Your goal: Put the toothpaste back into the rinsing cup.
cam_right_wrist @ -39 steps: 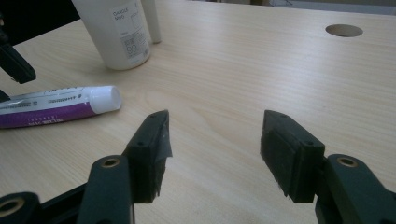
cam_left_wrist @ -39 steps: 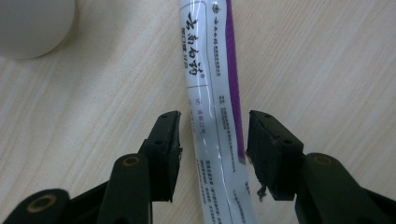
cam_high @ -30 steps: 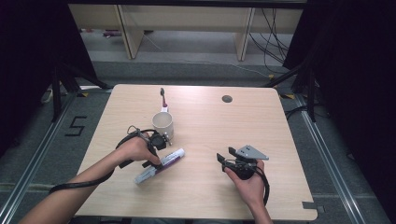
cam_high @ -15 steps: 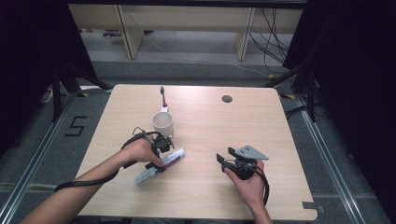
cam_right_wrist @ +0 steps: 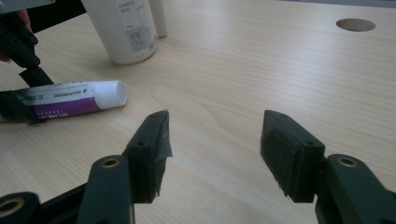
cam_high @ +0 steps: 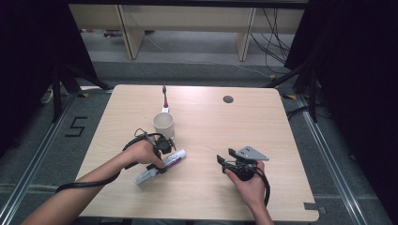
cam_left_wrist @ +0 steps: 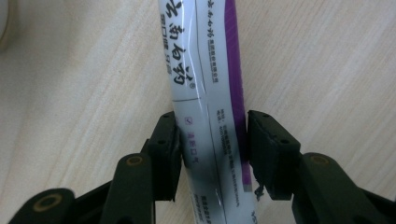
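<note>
Straddling the white-and-purple plastic toothpaste tube [cam_left_wrist: 208, 107], the left hand-held gripper [cam_left_wrist: 212, 144] has a jaw on each side of the body: left pad touching, right pad just off, so not yet pinched. The tube lies flat on the light wooden desk [cam_high: 281, 122], no lift yet; judging by that, grasp and pick-up remain. Its long axis runs straight ahead between the jaws, white cap [cam_right_wrist: 112, 93] pointing away from the hand, toward the white ceramic mug [cam_high: 164, 124]. The right hand-held gripper [cam_right_wrist: 212, 144] is spread, idle, well apart.
</note>
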